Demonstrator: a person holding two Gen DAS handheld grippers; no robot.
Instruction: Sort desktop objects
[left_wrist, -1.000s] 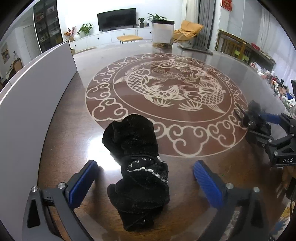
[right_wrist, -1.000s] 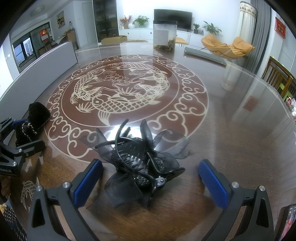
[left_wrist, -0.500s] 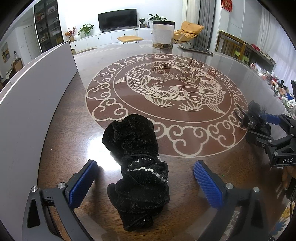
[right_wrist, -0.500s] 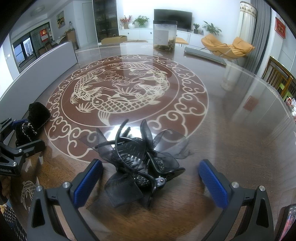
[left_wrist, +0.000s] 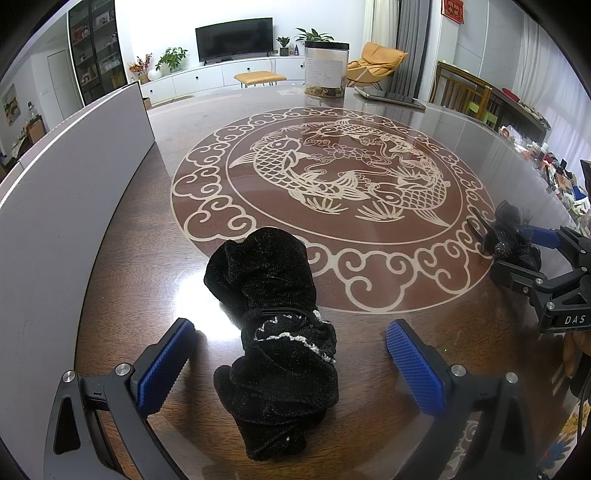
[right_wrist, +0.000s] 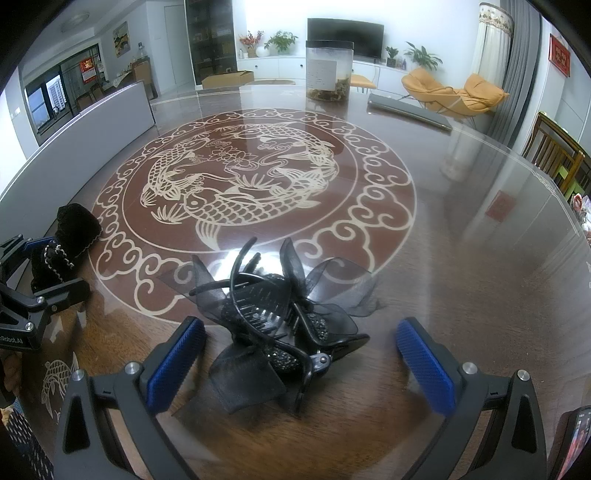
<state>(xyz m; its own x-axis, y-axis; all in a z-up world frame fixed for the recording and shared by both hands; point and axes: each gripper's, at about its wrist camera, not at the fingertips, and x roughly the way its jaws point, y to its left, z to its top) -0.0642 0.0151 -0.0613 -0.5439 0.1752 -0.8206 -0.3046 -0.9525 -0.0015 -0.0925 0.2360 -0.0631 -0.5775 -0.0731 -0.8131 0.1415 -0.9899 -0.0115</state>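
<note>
A black velvet pouch with a white trim cord lies on the brown table, between the spread blue pads of my left gripper, which is open and not touching it. A black hair claw with a gauze bow lies between the pads of my right gripper, also open around it. Each view shows the other tool: the right gripper at the far right with the bow, the left gripper at the far left with the pouch.
The glossy table has a carved fish medallion at its centre. A long grey panel stands along the left side. A clear jar and a flat dark device sit at the far edge. Clutter lies far right.
</note>
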